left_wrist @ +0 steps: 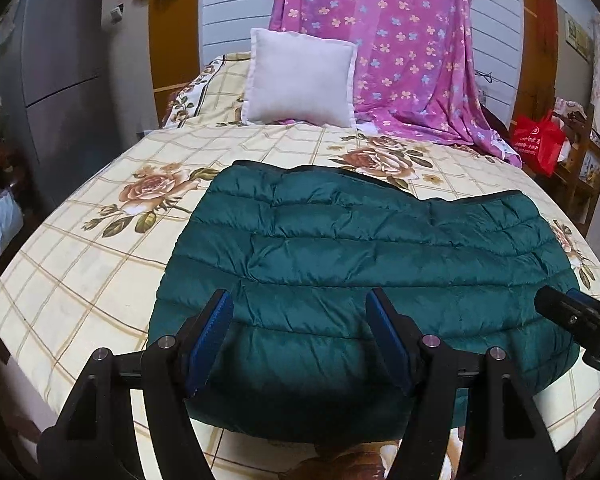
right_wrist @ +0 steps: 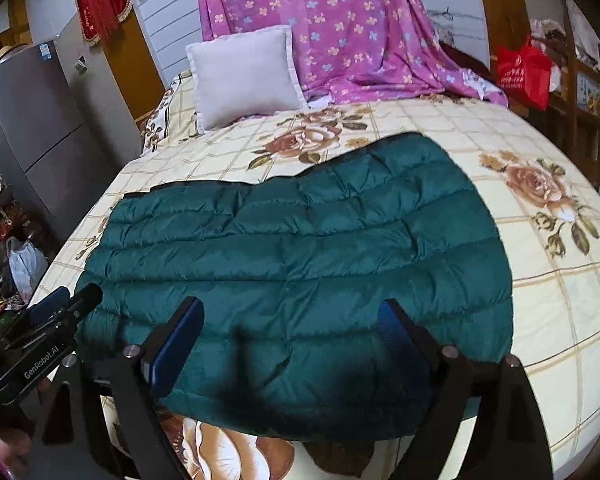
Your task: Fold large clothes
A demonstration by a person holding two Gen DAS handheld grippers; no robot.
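1. Lying flat on the bed point(left_wrist: 80, 264), the folded green quilted jacket point(left_wrist: 360, 248) fills the near middle of the rose-printed sheet; its sleeves and collar cannot be made out, and its near edge falls into shadow under the grippers.
2. Both tools are cut off at the lower frame edge, so only fingers and linkages show.
3. The left gripper point(left_wrist: 300, 340) hangs above the jacket's near edge with its blue pads point(left_wrist: 210, 340) spread wide and nothing between them; whether they touch the fabric cannot be told.
4. The right gripper point(right_wrist: 290, 350) is likewise wide apart over the jacket's near edge, holding nothing.
5. Farther back, a pale pillow point(left_wrist: 300, 80) leans upright beside a purple flowered cloth point(left_wrist: 400, 52) that drapes over something hidden.
6. A grey fridge point(left_wrist: 60, 72) stands left of the bed, a red bag point(left_wrist: 538, 144) right of it on wooden furniture.
7. The right wrist view alone shows the lettering "GenRobot.AI" on the other tool's body and cluttered bags point(right_wrist: 24, 264) on the floor; the left wrist view shows only the right tool's dark tip at its edge.
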